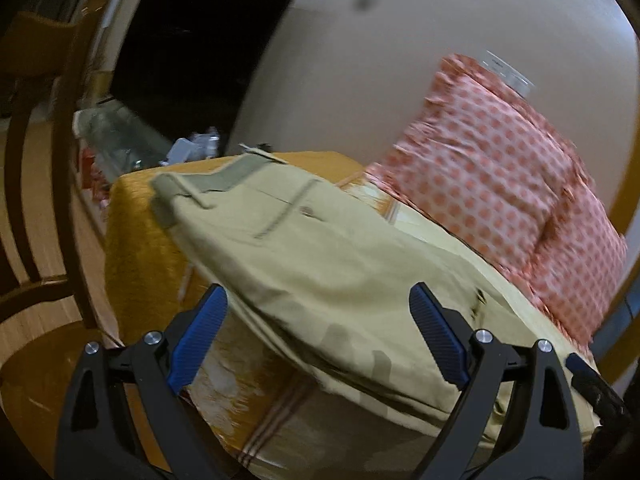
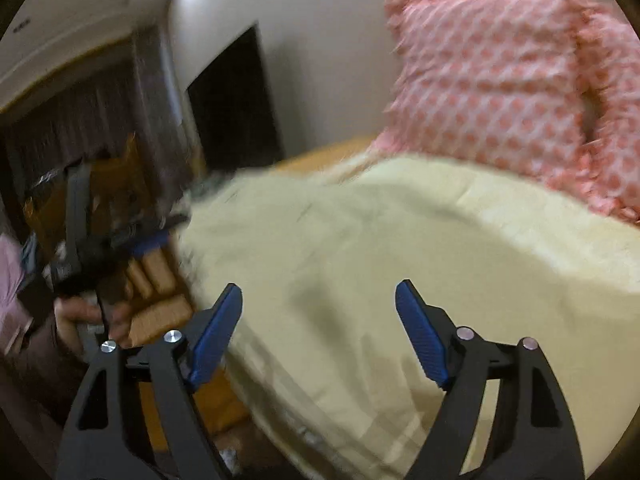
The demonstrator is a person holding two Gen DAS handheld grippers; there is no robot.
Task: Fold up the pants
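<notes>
Khaki pants [image 1: 320,264] lie folded on the orange-covered bed, waistband toward the far left corner. In the right wrist view the pants [image 2: 380,264] fill the middle, blurred. My left gripper [image 1: 318,300] is open and empty, jaws wide just above the near edge of the pants. My right gripper [image 2: 319,296] is open and empty, hovering over the pants. The left gripper also shows in the right wrist view [image 2: 132,240], held in a hand at the left edge of the pants. The right gripper's tip [image 1: 588,376] shows at the right in the left wrist view.
A pink dotted pillow [image 1: 500,184] leans on the wall behind the pants, also in the right wrist view [image 2: 500,80]. The orange bed cover [image 1: 136,248] drops off at the left. A wooden chair [image 1: 36,160] stands left. Clutter [image 1: 120,140] lies beyond the bed.
</notes>
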